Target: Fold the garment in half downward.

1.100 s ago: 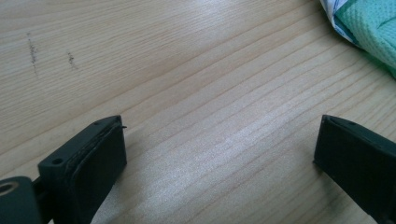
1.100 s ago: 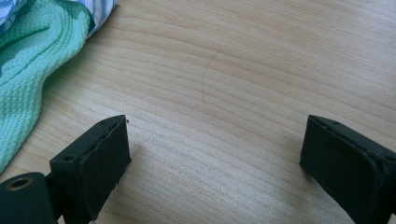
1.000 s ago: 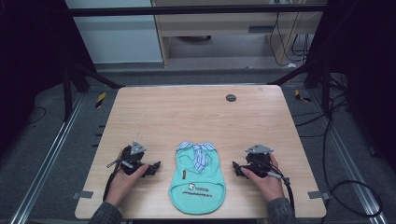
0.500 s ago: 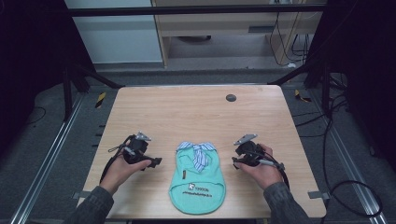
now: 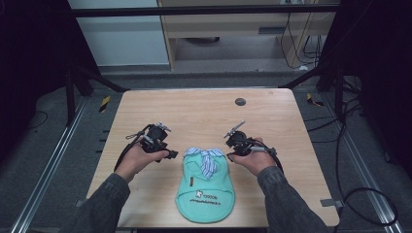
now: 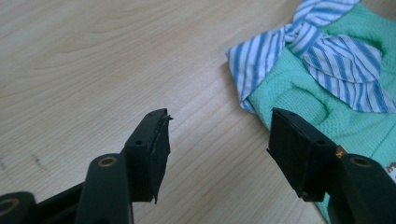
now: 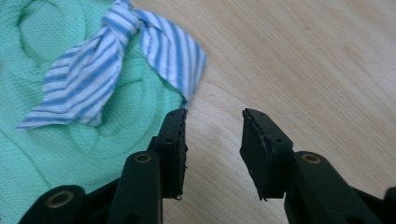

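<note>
One small mint-green garment (image 5: 206, 187), a pet-sized shirt with a blue-and-white striped collar (image 5: 206, 158) tied like a scarf at its neck, lies flat on the near middle of the wooden surface (image 5: 204, 111), collar end pointing away from the person. It looks light, soft and limp, a knit cloth that will sag and fold under its own weight, so a pinch on one point would let the rest droop. The best holds are probably the two outer corners of the striped collar or the shoulders just below them, one on each side, so the piece hangs evenly.

There are two grippers, one at each side of the collar. The left gripper (image 5: 171, 154) hovers just beside the collar's left corner; in the left gripper view its jaws stand about half open and have just been closing, with only bare wood between them and the cloth (image 6: 327, 88) apart to one side. The right gripper (image 5: 229, 154) sits near the collar's right corner; in the right gripper view its jaws have just been closing to a narrow gap, nothing held, the striped corner (image 7: 177, 51) just ahead.

One dark round disc (image 5: 240, 102) lies well apart at the far edge
</note>
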Motion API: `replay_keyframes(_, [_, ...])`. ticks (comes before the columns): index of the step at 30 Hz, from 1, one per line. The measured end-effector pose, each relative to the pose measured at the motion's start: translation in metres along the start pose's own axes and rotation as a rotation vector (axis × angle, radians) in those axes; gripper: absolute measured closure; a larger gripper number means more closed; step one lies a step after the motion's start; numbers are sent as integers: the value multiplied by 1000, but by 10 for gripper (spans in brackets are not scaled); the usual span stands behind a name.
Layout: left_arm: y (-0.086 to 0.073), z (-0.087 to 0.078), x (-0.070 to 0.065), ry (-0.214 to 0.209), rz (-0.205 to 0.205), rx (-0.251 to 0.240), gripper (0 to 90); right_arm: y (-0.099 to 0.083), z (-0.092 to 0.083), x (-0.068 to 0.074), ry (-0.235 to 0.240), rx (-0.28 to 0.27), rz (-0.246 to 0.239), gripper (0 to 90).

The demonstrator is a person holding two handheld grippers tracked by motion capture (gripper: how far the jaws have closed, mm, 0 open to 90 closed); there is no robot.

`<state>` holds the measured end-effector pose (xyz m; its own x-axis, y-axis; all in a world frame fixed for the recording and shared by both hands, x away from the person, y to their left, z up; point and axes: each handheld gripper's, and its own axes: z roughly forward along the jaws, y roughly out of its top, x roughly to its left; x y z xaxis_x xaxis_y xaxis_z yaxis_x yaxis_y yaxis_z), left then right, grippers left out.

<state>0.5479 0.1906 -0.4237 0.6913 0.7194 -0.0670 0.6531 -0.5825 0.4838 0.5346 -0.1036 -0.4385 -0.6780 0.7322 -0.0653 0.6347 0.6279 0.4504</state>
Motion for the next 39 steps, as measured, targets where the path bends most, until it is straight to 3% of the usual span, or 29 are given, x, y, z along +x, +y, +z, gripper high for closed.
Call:
replay_keyframes(6, [10,12,-5,-25,13,30,449,9,4,2,13,30,-9,634])
replay_keyframes(14, [19,29,-9,-36,-3,35,488,22,12,-4,57,62,44,650])
replay_keyframes(18, [20,33,-13,-24,11,45,490,26,14,-1,63,56,31,641])
replay_keyframes(25, [23,34,-14,-15,-1,35,488,29,14,1,57,54,28,624])
replay_keyframes(39, [25,51,-18,-7,-40,19,461,39,28,5,82,26,94,540])
